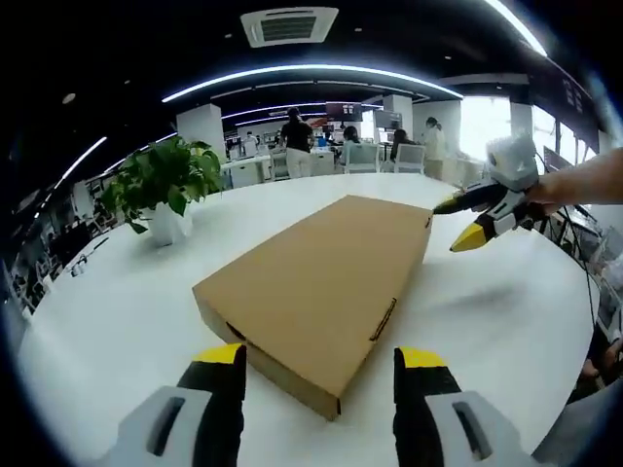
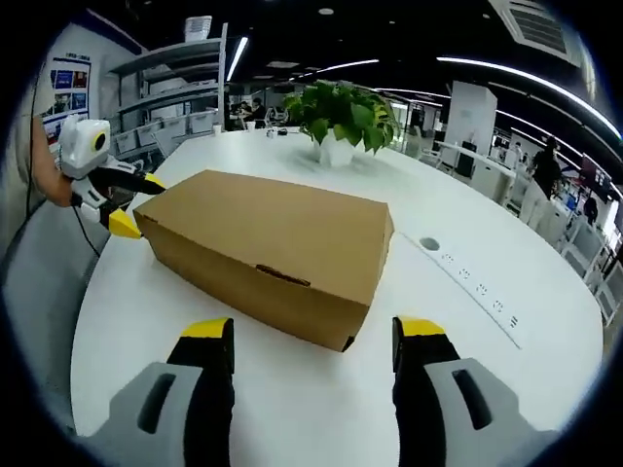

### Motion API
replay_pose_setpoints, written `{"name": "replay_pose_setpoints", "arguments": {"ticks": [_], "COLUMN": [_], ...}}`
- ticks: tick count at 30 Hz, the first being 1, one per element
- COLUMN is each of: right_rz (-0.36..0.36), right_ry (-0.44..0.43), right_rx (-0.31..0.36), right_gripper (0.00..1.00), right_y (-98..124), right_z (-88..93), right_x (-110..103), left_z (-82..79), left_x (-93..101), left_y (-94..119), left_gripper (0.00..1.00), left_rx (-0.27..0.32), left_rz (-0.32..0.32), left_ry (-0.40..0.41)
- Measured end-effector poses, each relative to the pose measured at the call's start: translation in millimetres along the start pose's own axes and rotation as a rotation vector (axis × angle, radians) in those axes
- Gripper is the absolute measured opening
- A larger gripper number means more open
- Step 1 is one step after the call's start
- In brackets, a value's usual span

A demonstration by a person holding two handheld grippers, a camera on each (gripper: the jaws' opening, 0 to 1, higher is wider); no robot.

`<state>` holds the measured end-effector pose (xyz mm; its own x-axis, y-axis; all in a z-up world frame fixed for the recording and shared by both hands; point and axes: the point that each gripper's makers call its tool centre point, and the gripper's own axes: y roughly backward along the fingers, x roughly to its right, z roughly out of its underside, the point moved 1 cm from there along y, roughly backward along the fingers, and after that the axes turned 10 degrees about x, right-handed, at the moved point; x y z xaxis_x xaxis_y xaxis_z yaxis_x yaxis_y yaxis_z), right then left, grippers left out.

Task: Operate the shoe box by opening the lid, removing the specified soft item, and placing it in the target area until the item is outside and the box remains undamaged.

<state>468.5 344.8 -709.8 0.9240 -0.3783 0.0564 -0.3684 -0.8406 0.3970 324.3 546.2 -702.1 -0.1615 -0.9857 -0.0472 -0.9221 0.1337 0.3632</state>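
Observation:
A closed brown cardboard shoe box (image 1: 321,277) lies flat on the white table (image 1: 117,302), its lid down. My left gripper (image 1: 319,362) is open at the box's near corner, one jaw on each side of it. From the right, my right gripper (image 1: 453,224) is held by a hand, open, with its yellow tips just beside the box's far right corner. In the right gripper view the box (image 2: 268,243) lies just beyond my open right gripper (image 2: 313,331). The left gripper (image 2: 138,204) stands open at the box's left end. The soft item is hidden.
A green plant in a white pot (image 1: 165,190) stands on the table behind the box (image 2: 341,122). A row of sockets (image 2: 477,282) and a round hole (image 2: 428,244) are set into the table (image 2: 487,370). People stand among desks far behind.

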Motion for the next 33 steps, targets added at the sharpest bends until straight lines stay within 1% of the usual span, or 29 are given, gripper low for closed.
{"name": "replay_pose_setpoints", "arguments": {"ticks": [3,6,7,11,12,16,23,31,33], "right_rz": [-0.030,-0.045,-0.049,-0.044,-0.048,-0.049,-0.055,-0.031,-0.026], "right_ry": [-0.003,-0.001,-0.002,-0.008,-0.013,-0.023,-0.014,-0.023,-0.024], "right_rx": [-0.013,-0.017,-0.019,-0.015,-0.024,-0.025,-0.033,-0.049,-0.053], "right_gripper": [0.58,0.56,0.54,0.45,0.46,0.46,0.42,0.42,0.41], "right_y": [-8,-12,-15,-22,-22,-20,-18,-17,-15], "right_z": [-1.5,-2.5,-2.7,-7.7,-7.0,-6.1,-6.6,-10.1,-9.0], "right_x": [-1,1,2,4,3,3,5,-4,-3], "left_z": [1.3,1.7,2.2,2.3,2.4,2.8,3.4,3.2,3.3], "left_x": [-1.0,-4.8,-4.9,-4.5,-4.7,-4.0,-3.6,-2.8,-3.3], "left_y": [-2,-3,-4,-4,-4,-2,-2,-1,-1], "left_gripper": [0.62,0.58,0.59,0.59,0.58,0.57,0.56,0.55,0.54], "left_rx": [-0.006,-0.007,-0.012,-0.014,-0.014,-0.015,-0.020,-0.026,-0.028], "left_rz": [-0.010,-0.030,-0.032,-0.036,-0.035,-0.032,-0.036,-0.035,-0.031], "left_ry": [0.016,0.025,0.038,0.037,0.038,0.031,0.034,0.028,0.025]}}
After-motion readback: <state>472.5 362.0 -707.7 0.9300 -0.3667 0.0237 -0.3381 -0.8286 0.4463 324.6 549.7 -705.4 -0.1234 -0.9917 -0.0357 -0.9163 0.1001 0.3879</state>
